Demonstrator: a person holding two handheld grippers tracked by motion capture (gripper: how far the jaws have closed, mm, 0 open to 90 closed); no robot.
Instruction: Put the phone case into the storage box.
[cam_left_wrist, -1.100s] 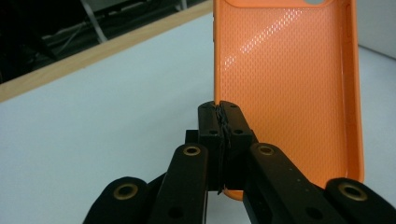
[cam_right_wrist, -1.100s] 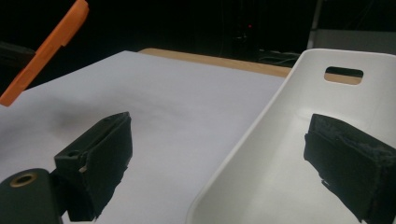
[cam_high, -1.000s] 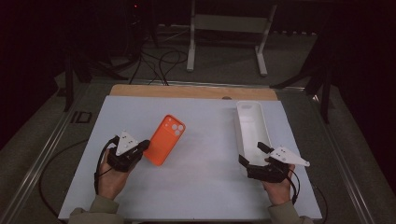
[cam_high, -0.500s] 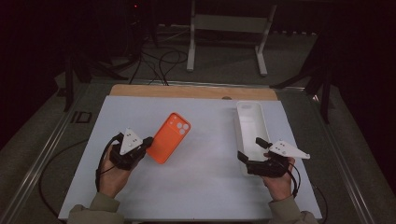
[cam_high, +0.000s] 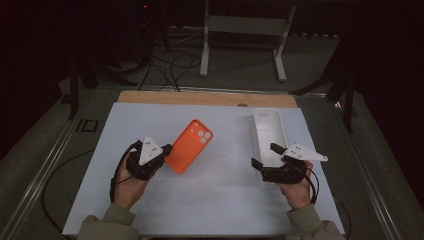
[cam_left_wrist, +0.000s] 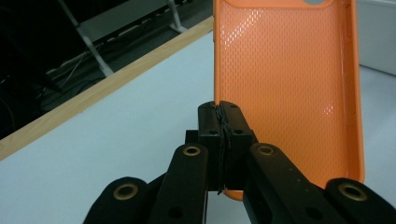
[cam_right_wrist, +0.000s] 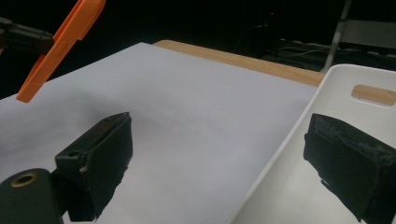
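An orange phone case (cam_high: 192, 142) hangs tilted above the white board, its hollow inside facing the left gripper view (cam_left_wrist: 285, 79). My left gripper (cam_high: 165, 150) is shut on the case's near edge, its pads (cam_left_wrist: 223, 109) pinching the rim. My right gripper (cam_high: 265, 155) stands open at the near end of a long white tray (cam_high: 265, 125). In the right gripper view (cam_right_wrist: 224, 158), one jaw is over the board and the other over the tray (cam_right_wrist: 364, 74), with nothing between them. The case (cam_right_wrist: 60, 42) shows edge-on at upper left there.
A white board (cam_high: 215, 200) covers the table, with a wooden strip (cam_high: 200, 97) along its far edge. Behind the table stand a metal frame (cam_high: 240, 30) and loose cables (cam_high: 170, 65) on the floor. Metal rails run down both table sides.
My left gripper has carried the orange case slightly right and up. My right gripper has lifted a little near the tray's end, still open.
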